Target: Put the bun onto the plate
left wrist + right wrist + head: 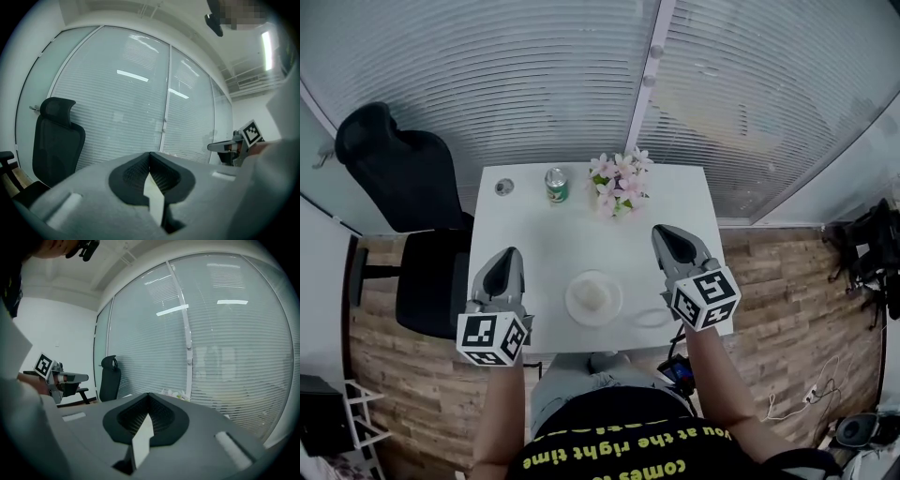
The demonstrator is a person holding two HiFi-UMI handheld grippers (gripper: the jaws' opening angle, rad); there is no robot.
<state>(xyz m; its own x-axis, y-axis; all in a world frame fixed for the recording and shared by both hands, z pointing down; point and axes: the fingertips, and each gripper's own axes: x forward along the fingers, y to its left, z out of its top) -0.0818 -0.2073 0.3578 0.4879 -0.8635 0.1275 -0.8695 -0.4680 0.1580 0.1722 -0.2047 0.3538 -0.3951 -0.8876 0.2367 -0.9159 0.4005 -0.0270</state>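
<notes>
The bun (592, 292) lies on the plate (615, 315), a pale lump on a white dish. The plate stands on the white desk (544, 242) near its front edge, about midway across.

The left claw (508, 258) is closed, its tips meeting with nothing between them. It hangs over the desk's near left corner, to the left of the plate and apart from it. The right claw (664, 234) is likewise closed and empty. It hangs over the desk's right side, to the right of the plate and clear of it. Both point away from the person, toward the window blinds.

At the far edge of the desk a green can (556, 185) stands upright, with a small grey disc (504, 187) to its left and pink flowers (619, 183) to its right. A black chair (403, 178) stands off the desk's left side. A faint round outline shows on the desk just right of the plate; what it is cannot be told.
</notes>
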